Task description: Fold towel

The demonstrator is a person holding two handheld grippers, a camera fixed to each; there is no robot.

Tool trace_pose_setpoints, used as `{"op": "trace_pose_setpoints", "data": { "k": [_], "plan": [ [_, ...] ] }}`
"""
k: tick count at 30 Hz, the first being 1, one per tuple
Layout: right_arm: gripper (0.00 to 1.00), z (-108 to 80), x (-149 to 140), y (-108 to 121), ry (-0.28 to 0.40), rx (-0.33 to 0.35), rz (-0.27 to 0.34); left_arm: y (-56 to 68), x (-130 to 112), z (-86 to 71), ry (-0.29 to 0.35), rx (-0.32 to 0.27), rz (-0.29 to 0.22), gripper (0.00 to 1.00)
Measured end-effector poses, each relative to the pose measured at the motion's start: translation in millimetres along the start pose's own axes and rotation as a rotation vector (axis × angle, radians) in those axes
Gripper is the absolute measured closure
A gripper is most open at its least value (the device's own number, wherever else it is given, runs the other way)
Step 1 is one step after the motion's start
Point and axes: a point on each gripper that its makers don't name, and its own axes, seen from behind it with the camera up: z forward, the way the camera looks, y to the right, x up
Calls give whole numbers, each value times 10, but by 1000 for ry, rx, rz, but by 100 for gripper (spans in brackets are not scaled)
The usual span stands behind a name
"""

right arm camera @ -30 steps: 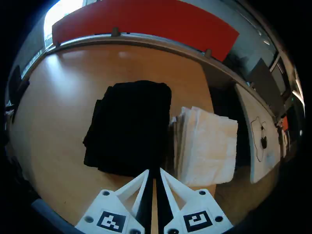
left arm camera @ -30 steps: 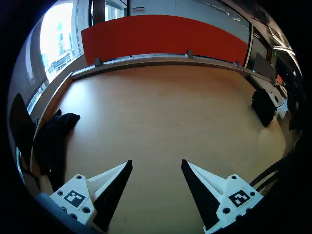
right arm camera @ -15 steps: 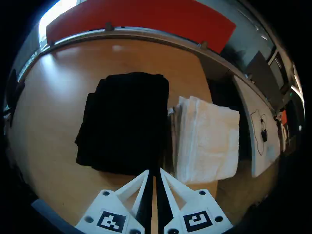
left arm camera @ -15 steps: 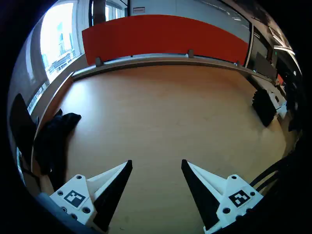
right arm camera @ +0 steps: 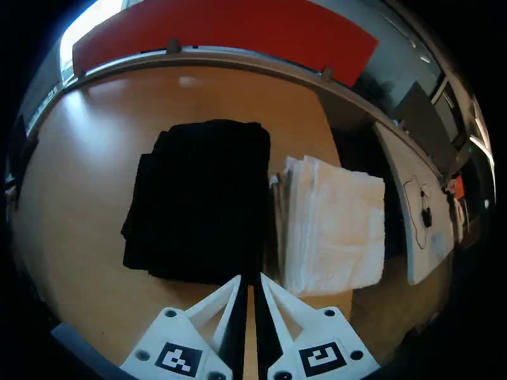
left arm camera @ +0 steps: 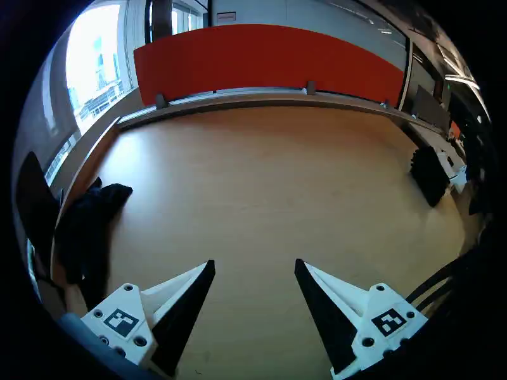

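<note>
Right gripper view puts your right tool (right arm camera: 250, 282) closed to a hairline slit and holding nothing. Its tips are at the near edge of the folded black towel (right arm camera: 203, 196) on the desk (right arm camera: 76, 190); whether they touch it, I can't tell. Just beside that towel, to the tool's right, sits a stack of white towels (right arm camera: 333, 228).

Agreed. Your left tool (left arm camera: 253, 263) is spread wide and empty over bare desk. Well off to its left lies a crumpled dark cloth (left arm camera: 89, 218). That looks like the next towel to fold, though I can't be sure.

Expect it to be soft and light, with no stiffness. It'll sag and drape from wherever you pinch it. Towelling should grip well, so slipping isn't my worry.

Mine is catching several layers at once. Take one corner in each tool, right at the hem, so the cloth hangs flat between them. I can't pick out a corner in that heap, so you'd probably have to tease an edge free first. Open your right tool before you reach.
</note>
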Motion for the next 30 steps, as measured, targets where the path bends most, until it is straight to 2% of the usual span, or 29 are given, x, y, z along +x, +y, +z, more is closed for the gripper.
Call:
{"op": "trace_pose_setpoints", "data": {
  "k": [4,6,8,12,14,17,21,26,30],
  "plan": [
    [90,-24,-14,47,-1,-14,4,3,3,4,1,-2,-2,7],
    [85,-38,-16,62,0,-18,5,4,0,8,1,-2,-2,7],
    [72,-55,-16,76,4,-24,6,7,-6,12,0,-3,-2,6],
    [40,-79,-17,88,8,-28,6,11,0,14,1,-5,0,6],
    [32,-87,-22,86,9,-27,6,20,11,11,4,-6,1,7],
    [28,-94,-21,76,13,-24,8,27,22,7,6,-8,0,6],
    [17,-104,-16,63,17,-20,10,28,22,5,7,-8,0,6],
    [17,-127,-14,52,22,-18,8,21,18,-3,8,-7,-1,7],
    [13,-140,-4,38,28,-16,12,32,22,-6,10,-10,-4,7]
  ]
}}
